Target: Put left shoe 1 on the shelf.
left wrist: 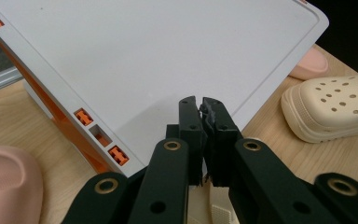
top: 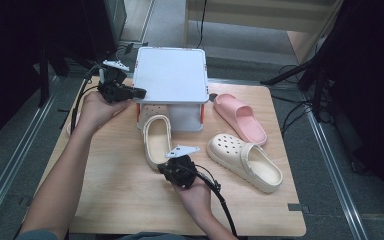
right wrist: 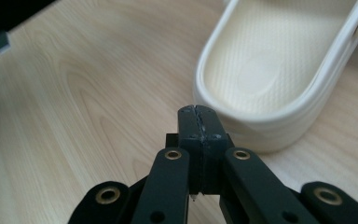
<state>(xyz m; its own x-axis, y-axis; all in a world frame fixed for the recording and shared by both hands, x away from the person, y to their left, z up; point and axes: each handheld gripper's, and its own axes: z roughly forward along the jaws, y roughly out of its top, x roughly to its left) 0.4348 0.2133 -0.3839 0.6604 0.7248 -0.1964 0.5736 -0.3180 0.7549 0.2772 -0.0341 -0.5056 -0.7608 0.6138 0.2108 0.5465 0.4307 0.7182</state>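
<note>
1. From above, my left gripper [top: 139, 92] rests at the edge of the white lid [top: 170, 75]; its own view shows the jaws clenched, empty, over that lid.
2. My right gripper [right wrist: 198, 113], jaws pressed together on nothing, sits just beside the heel of the cream clog [right wrist: 279, 65], whose toe lies under the lid.
3. A second cream clog [top: 245, 161] and a pink slide [top: 240, 117] lie to the right on the table [top: 115, 195].

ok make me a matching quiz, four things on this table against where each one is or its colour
Things:
1. slide sandal
2. clog with holes
3. white box lid
4. right claw

Descriptions:
a. cream, at the table's right
b. shut, at the heel of the cream shoe
c. pink
d. left claw shut at its edge

Pairs: 1-c, 2-a, 3-d, 4-b
</note>
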